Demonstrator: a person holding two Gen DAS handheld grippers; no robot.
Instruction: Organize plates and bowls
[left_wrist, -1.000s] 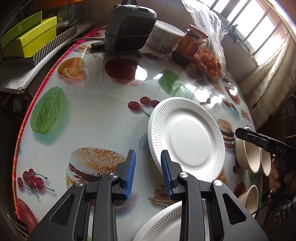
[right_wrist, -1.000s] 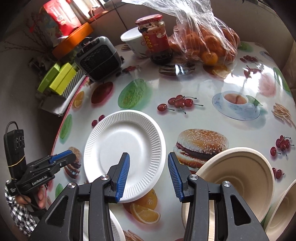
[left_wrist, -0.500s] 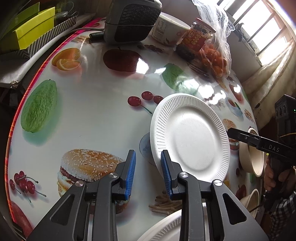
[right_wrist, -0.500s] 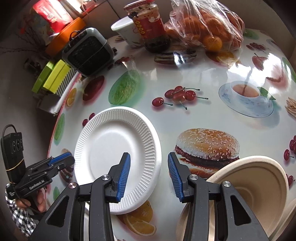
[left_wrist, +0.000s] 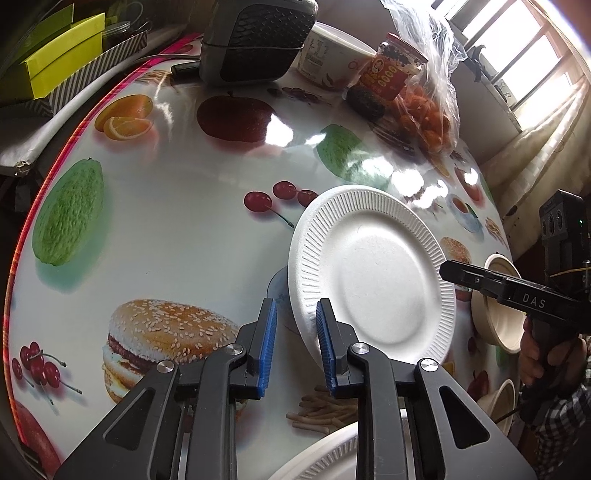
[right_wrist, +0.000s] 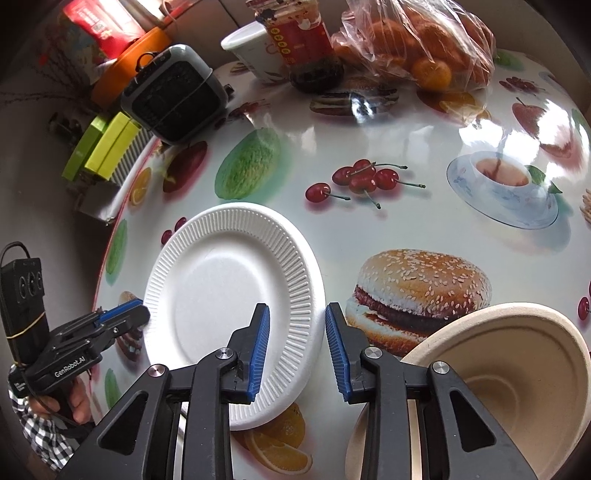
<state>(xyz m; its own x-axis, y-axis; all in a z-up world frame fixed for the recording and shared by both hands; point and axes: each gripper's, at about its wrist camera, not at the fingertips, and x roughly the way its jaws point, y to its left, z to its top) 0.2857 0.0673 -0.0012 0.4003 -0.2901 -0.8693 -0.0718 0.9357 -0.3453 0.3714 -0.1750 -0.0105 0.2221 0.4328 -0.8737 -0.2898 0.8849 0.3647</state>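
Plate (left_wrist: 373, 280), white foam with a ribbed rim, lies on the table (left_wrist: 177, 221) between the printed cherries and the printed burger. We hold our left gripper (left_wrist: 295, 343) at the plate's near rim: its fingers are spread, with the rim in the gap between them, and we cannot tell whether either pad touches it. Our right gripper (right_wrist: 297, 347) hovers over the plate's opposite rim, fingers spread and holding nothing. Beside the plate, toward the right gripper, sits a beige bowl (right_wrist: 517, 369). A second plate (left_wrist: 325, 458) shows just below the left gripper. Far from the plate stand a heater (right_wrist: 173, 96), a jar (right_wrist: 306, 44) and a bag of oranges (right_wrist: 417, 40).
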